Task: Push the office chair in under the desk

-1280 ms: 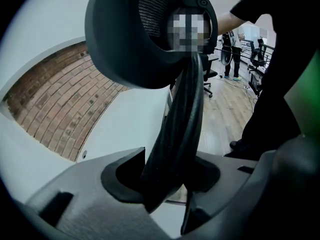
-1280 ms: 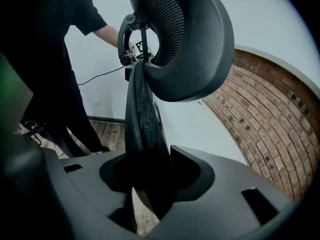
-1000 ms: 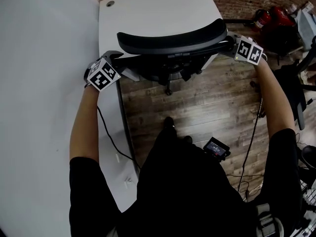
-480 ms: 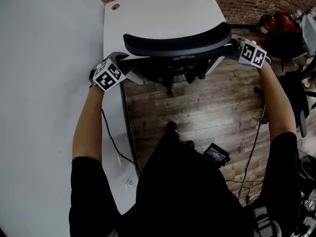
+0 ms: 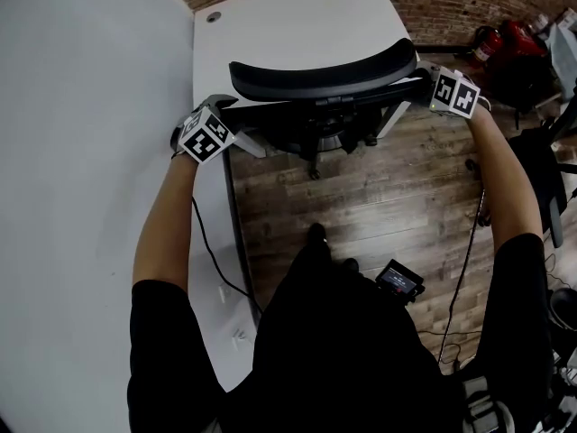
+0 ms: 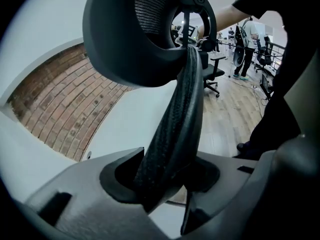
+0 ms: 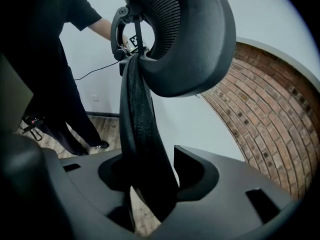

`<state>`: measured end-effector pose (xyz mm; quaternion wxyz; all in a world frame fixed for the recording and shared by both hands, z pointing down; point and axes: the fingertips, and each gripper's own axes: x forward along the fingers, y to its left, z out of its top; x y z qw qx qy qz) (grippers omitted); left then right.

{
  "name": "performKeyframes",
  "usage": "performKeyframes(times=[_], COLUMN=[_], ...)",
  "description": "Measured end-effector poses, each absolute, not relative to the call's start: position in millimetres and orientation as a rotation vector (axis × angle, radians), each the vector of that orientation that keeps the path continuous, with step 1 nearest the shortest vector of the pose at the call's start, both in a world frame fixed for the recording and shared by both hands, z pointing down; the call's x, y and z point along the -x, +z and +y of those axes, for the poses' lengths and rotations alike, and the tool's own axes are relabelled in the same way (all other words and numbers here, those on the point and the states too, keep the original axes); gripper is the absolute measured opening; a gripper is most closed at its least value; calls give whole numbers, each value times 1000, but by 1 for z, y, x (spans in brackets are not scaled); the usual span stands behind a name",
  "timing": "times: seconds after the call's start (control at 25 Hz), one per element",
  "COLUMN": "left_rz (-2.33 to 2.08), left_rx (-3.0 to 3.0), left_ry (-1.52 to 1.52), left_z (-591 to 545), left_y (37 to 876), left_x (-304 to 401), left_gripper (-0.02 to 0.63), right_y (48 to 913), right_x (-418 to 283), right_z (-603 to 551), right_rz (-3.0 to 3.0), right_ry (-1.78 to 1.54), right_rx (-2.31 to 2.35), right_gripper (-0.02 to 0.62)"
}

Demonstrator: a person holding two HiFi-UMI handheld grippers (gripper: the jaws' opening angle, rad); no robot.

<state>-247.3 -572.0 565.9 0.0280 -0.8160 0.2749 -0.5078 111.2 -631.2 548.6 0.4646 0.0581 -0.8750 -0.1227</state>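
The black office chair (image 5: 322,77) stands with its seat under the white desk (image 5: 297,21), and its headrest and backrest top show from above. My left gripper (image 5: 233,113) is at the backrest's left edge. In the left gripper view, the textured backrest edge (image 6: 172,134) sits wedged between the jaws of that gripper (image 6: 165,176), touching both. My right gripper (image 5: 422,85) is at the right edge. Its jaws (image 7: 150,176) are opening: the backrest edge (image 7: 140,134) lies against one jaw, with a thin gap to the other.
A second white desk surface (image 5: 81,152) lies to the left, and a cable (image 5: 206,251) hangs along its edge. The wooden floor (image 5: 379,197) is behind the chair, where the person's feet stand. Red items (image 5: 505,43) and another chair (image 5: 541,170) are at the right.
Almost nothing differs. The head view has drifted slightly, and both grippers stay at the backrest's two edges with the chair against the desk.
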Motion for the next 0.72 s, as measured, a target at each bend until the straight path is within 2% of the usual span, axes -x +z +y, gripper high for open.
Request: performKeyframes(times=[0.2, 0.52, 0.72], left_rz=[945, 956, 1044], left_rx=[2503, 2453, 2466], left_ry=[-1595, -1584, -1458], left_z=[-577, -562, -543], left_y=[572, 551, 510], left_x=[250, 266, 272], left_gripper=[196, 209, 219], right_y=[550, 512, 474], right_x=[-114, -121, -130], right_z=[-633, -618, -592], right_rz=[-2101, -2094, -2208], right_ry=[-283, -375, -356], right_rx=[-214, -242, -333], right_gripper=[225, 226, 217])
